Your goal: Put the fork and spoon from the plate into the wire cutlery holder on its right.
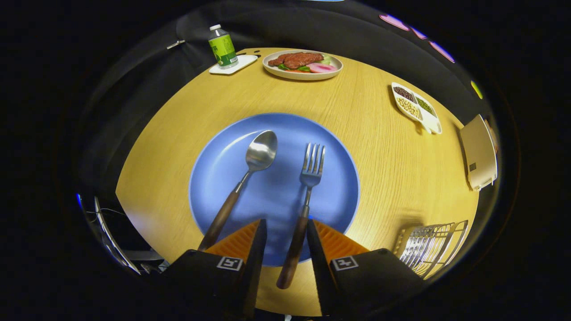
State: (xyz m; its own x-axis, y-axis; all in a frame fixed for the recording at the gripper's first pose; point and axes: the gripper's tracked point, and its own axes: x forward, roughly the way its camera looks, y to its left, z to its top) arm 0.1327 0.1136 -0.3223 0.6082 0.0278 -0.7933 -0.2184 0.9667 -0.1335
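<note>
**Fork pickup: gripper straddling the handle before closure**

Fork point(308, 196) is lying on the blue plate point(214, 174), tines pointing away, its brown wooden handle running back over the plate's near rim and passing between the two fingers of the gripper point(286, 232). The fingers are standing apart, a gap showing on either side of the handle, so the tool is gripping nothing; the handle is sitting closer to the right finger. The step in hand appears to be the first pickup. The next move is likely calling for a squeeze onto the handle, a lift clear of the plate, then a carry rightward to the wire cutlery holder point(430, 247), which is resting on the wooden table point(383, 147) just right of the plate. One spoon point(250, 174) is lying beside the fork, angled, its handle reaching past the left finger. Beyond are standing one plate of food point(303, 64), one green bottle point(222, 46) on one small white tray point(243, 63), one divided dish point(417, 107) with three compartments, and one beige object point(479, 151).
</note>
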